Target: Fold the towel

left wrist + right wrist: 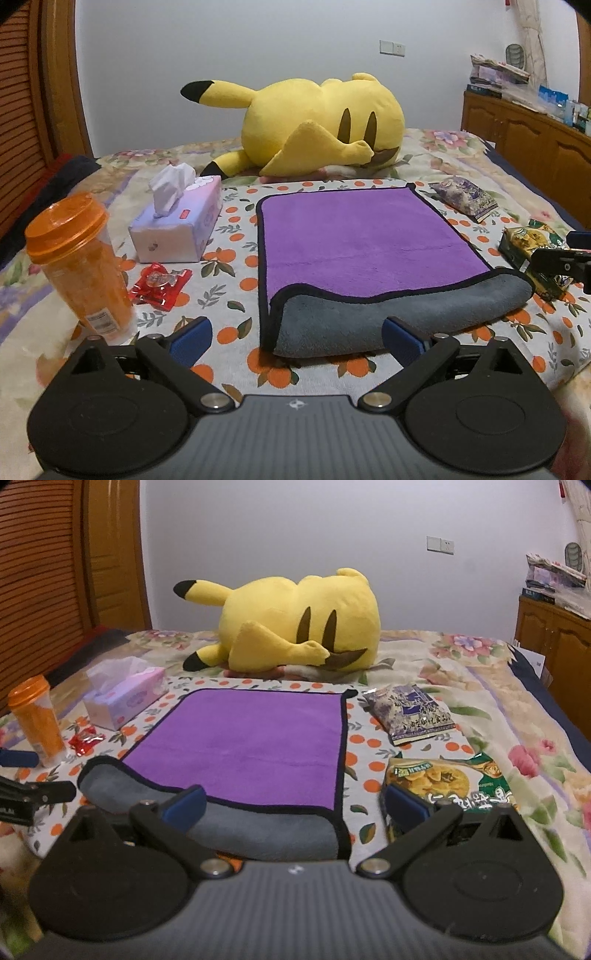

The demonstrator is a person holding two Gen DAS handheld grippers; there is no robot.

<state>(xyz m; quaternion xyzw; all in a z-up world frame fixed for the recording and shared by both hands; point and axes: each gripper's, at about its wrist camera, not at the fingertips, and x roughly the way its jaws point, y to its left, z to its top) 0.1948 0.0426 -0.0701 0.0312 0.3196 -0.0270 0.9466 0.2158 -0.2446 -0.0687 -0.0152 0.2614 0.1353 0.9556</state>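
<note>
A purple towel [365, 240] with a black hem and grey underside lies on the orange-print cloth; its near edge is folded over, showing a grey band [399, 317]. It also shows in the right wrist view [243, 738], grey band [258, 830] nearest. My left gripper [297, 339] is open and empty, just in front of the towel's near left corner. My right gripper [295, 806] is open and empty, over the towel's near right corner. The right gripper's tip [561, 260] shows at the right edge of the left wrist view.
An orange bottle [79, 262], tissue box [181, 221] and red wrapper [160, 282] lie left of the towel. A purple snack bag [410, 714] and a green chip bag [447, 786] lie right. A yellow plush [314, 125] lies behind. A wooden cabinet [528, 147] stands at right.
</note>
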